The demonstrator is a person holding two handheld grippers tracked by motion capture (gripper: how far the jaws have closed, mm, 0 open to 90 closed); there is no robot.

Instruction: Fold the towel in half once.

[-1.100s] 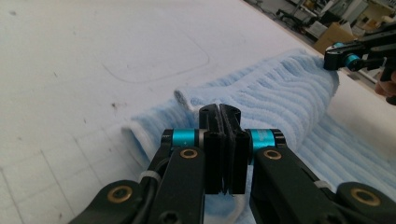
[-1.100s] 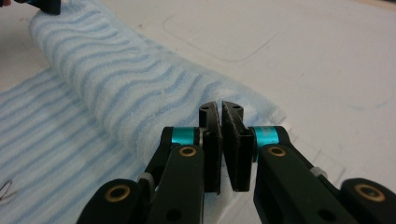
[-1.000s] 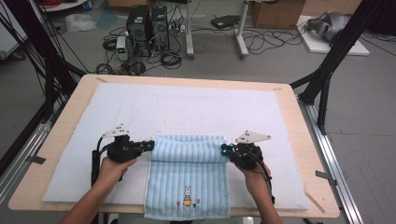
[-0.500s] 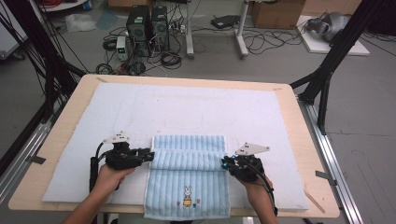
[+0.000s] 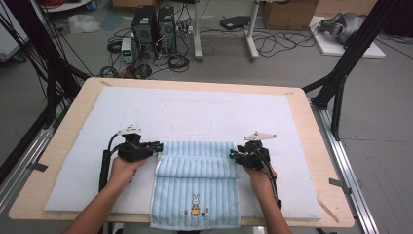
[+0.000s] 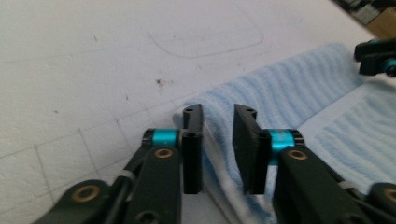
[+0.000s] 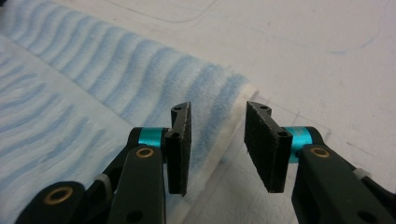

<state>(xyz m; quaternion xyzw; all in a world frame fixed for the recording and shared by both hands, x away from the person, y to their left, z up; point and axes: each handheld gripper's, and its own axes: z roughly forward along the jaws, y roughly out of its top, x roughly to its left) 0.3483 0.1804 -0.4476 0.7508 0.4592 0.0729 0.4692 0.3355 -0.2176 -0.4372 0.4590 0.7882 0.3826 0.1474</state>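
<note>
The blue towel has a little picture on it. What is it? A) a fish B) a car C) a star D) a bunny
D: the high view shows a small bunny stitched near the front edge of the striped blue towel, which lies on the white mat.

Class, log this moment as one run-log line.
Light blue striped towel: far edge folded | left gripper: open, straddling fold corner | right gripper: open at opposite corner
</note>
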